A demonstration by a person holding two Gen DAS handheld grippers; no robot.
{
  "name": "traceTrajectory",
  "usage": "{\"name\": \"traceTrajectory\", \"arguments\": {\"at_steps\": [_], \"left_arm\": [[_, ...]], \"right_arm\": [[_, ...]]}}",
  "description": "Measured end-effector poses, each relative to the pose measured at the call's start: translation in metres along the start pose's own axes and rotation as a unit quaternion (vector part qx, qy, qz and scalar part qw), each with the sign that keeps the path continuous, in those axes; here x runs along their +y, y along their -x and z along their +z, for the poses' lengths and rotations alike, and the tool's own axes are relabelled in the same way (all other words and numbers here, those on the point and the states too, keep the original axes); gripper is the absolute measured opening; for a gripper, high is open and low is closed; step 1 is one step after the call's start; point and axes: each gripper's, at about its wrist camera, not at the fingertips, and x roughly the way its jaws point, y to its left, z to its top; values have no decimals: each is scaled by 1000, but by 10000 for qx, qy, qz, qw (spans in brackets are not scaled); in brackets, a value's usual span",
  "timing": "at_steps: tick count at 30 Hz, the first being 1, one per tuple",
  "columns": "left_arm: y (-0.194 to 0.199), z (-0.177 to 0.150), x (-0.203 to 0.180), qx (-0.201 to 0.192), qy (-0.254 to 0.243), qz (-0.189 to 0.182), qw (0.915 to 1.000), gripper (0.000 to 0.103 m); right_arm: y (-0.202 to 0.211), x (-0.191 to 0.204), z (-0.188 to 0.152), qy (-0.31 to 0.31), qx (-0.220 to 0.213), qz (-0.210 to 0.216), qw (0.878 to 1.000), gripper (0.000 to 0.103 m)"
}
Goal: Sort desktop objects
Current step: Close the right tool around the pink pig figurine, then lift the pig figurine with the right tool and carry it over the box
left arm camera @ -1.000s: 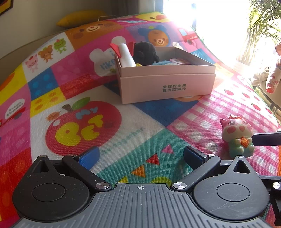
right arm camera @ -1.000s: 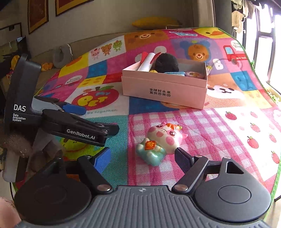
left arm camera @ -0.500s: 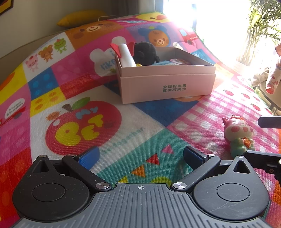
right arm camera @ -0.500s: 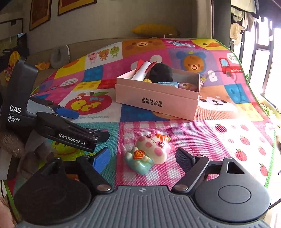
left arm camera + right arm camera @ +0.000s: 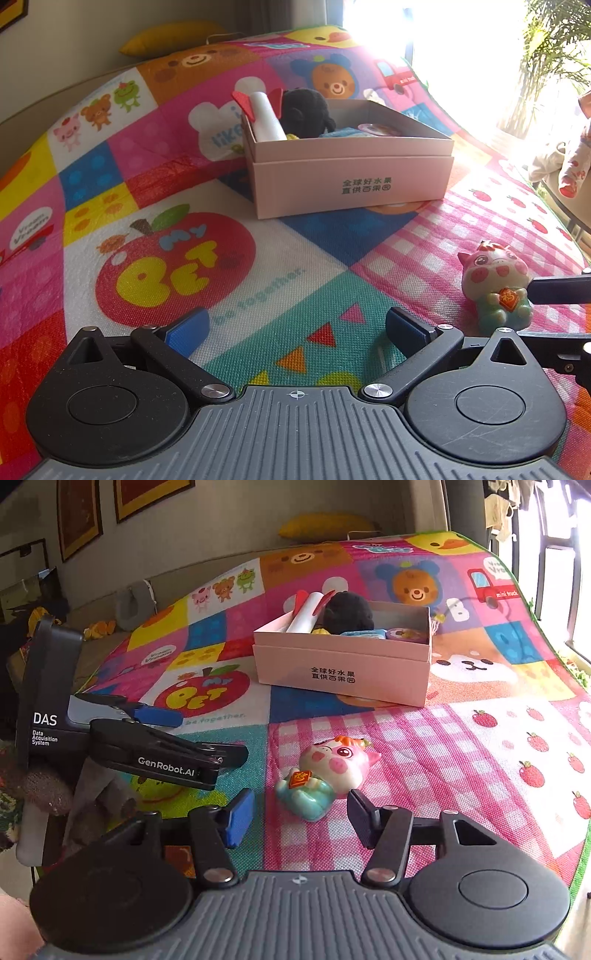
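Currently, step in hand: the person is reaching for the last loose toy so that it can be sorted into the box.
Setting: a bright patchwork play mat [image 5: 480, 760] is covering the surface, printed with bears, apples and a pink check.
Task's thing: a small pink pig figurine [image 5: 327, 775] in a teal outfit is lying on its side on the pink check, well short of the box.
Right hand-held gripper [image 5: 299, 818]: its jaws are closing around the figurine's lower end; the toy is sitting between them, yet the pads are not pressing on it.
Left hand-held gripper [image 5: 295, 326]: it is hanging spread wide over the teal patch with nothing between its fingers, just beside the toy.
Box: a pink cardboard box [image 5: 343, 672] is sitting open further back, already carrying a white roll [image 5: 304, 618], a black plush [image 5: 347, 611] and some smaller bits.
Next move, as a judgement: the pinch is needing to finish squarely on the toy's rounded, glossy body, which is looking likely to slip; then a lift and a carry over the box's near wall.
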Motion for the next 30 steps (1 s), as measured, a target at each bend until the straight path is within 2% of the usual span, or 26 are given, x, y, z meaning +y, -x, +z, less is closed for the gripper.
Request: {"name": "traceTrajectory", "arguments": {"at_steps": [1,5,9,14,15,16,17,18,25,30], "left_arm": [[0,0,0,0,1,-1,10000,103],[0,0,0,-2,1,0,10000,103],[0,0,0,-2,1,-2,10000,103],[0,0,0,-4,3,-4,10000,103],[0,0,0,-4,3,-3,10000,103],[0,0,0,-4,3,-4,10000,103],[0,0,0,-4,4,-3,10000,103],[0,0,0,-3,2,-1,10000,103],[0,0,0,-3,3,-2,10000,103],[0,0,1,2,1,-4,10000,103]], "right_arm": [[2,1,1,57,-57,-20,10000,56],[4,-5,7,-20,-172,-324,9993,74],[-8,-20,14,-610,-48,-420,9972,75],[-22,-10,17,-586,23,-449,9973,75],[-25,-8,17,-548,67,-488,9973,74],[-28,-7,16,-528,112,-514,9972,70],[-30,-6,16,-529,161,-519,9971,60],[-31,-6,16,-553,209,-504,9970,58],[-19,-9,18,-451,239,-545,9972,55],[5,-12,37,-264,105,-513,9983,55]]}}
